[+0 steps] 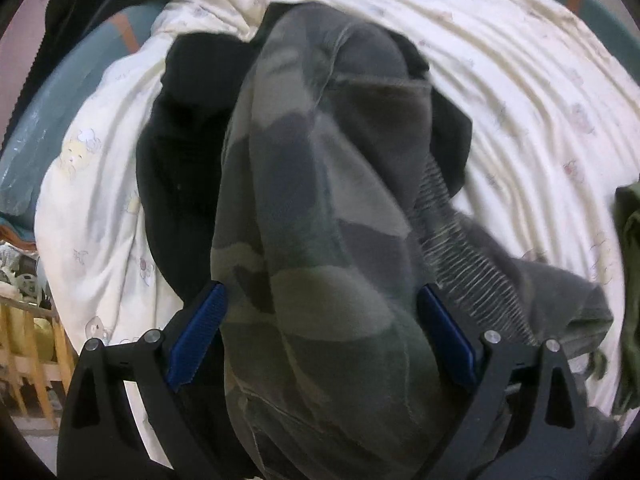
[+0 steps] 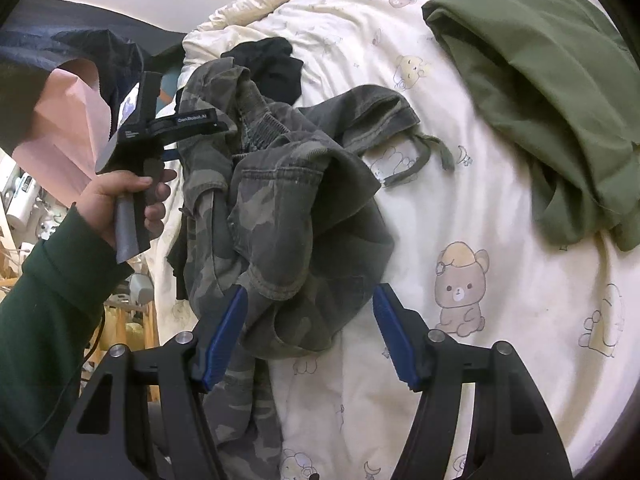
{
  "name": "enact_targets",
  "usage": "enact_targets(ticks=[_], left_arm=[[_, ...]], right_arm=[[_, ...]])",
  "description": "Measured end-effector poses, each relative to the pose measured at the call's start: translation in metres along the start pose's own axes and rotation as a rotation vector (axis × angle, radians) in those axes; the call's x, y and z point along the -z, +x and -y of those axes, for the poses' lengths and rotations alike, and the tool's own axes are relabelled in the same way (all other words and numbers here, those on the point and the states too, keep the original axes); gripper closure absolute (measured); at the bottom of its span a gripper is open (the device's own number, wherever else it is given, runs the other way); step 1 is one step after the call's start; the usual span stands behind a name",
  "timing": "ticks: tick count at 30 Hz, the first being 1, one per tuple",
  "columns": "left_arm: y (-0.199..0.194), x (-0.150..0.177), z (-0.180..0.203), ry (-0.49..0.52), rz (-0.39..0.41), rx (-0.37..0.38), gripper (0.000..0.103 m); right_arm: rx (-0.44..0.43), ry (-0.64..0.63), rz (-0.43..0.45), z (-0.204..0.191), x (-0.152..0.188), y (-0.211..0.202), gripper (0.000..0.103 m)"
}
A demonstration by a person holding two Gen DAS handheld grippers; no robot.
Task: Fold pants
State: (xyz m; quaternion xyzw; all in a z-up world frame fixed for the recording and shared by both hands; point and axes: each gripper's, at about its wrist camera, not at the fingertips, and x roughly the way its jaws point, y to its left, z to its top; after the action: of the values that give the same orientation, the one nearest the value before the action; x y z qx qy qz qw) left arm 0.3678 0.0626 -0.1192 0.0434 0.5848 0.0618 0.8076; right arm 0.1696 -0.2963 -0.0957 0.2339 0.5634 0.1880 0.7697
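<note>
Crumpled camouflage pants [image 1: 320,200] lie on a white bear-print bedsheet [image 1: 520,80]. My left gripper [image 1: 322,288] points down over them, jaws wide, the cloth filling the gap between the blue pads without being pinched. The ribbed waistband [image 1: 460,248] runs off to the right. In the right wrist view the pants [image 2: 288,208] are bunched, with a drawstring [image 2: 420,152] trailing right. My right gripper [image 2: 311,290] hovers open above their near edge; its left pad is beside the cloth and its right pad over bare sheet [image 2: 480,240].
A black garment [image 2: 276,68] lies under the pants' far end. An olive green garment [image 2: 540,100] is heaped at the right. A hand [image 2: 128,200] in a green sleeve holds the left gripper's handle. The bed's left edge drops to wooden furniture [image 1: 32,340].
</note>
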Motion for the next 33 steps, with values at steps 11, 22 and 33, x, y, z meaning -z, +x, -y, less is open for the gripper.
enact_targets(ticks=[11,22,33], left_arm=[[-0.030,0.025,-0.016,0.060,0.058,0.098,0.096],[-0.111,0.079,-0.127,-0.067,0.223,0.026,0.100],[-0.006,0.147,-0.191,-0.205,-0.016,-0.021,0.097]], right_arm=[[0.046,-0.007,-0.036,0.000,0.005,0.015,0.035],[0.054,0.027,-0.069,0.006,0.011,0.023,0.035],[0.109,-0.013,-0.085,-0.001,0.016,0.034,0.035]])
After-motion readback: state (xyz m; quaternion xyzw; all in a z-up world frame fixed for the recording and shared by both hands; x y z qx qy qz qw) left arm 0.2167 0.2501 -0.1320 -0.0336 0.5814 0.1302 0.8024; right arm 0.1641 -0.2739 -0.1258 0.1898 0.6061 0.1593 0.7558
